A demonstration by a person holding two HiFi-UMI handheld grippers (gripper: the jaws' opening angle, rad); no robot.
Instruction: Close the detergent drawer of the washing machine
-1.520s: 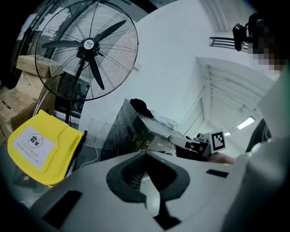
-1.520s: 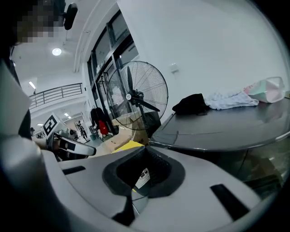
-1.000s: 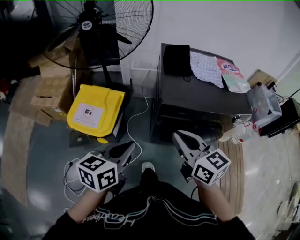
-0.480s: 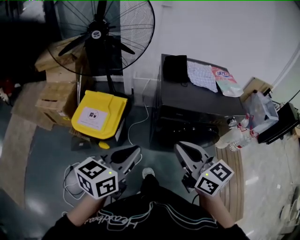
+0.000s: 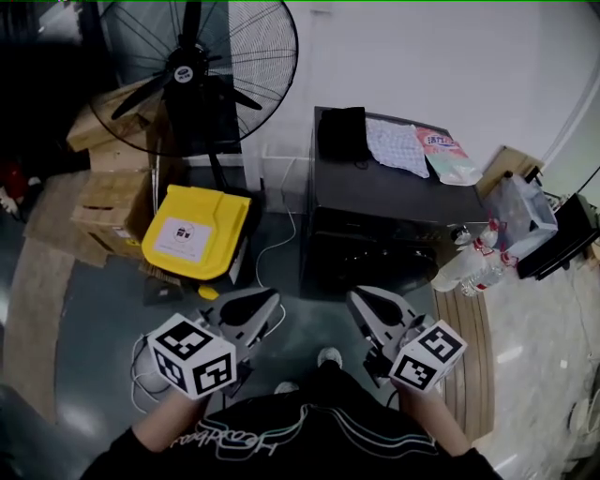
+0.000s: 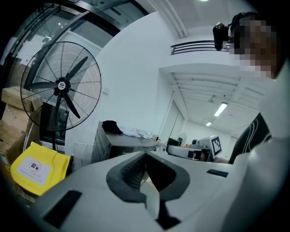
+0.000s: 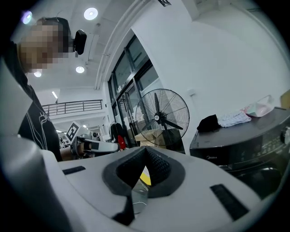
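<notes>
Hovering low and well short of the dark washing machine (image 5: 394, 202): left gripper (image 5: 258, 305) and right gripper (image 5: 362, 302) both have jaws pressed together, holding nothing. The machine's front lies straight ahead, nearer the right gripper. The detergent drawer is too dark to pick out.

Black white-lined top (image 5: 300, 436); grey left gripper (image 5: 270, 298) and right gripper (image 5: 353, 296), marker-cubed

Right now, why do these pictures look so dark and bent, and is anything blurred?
Head view: dim, with the front of the dark grey washing machine in shadow and the upper left corner nearly black. Left gripper view: a wide lens curves the walls, and the grey fingers up close look soft. Right gripper view: round ceiling lamps flare white; edges fade to black.
</notes>
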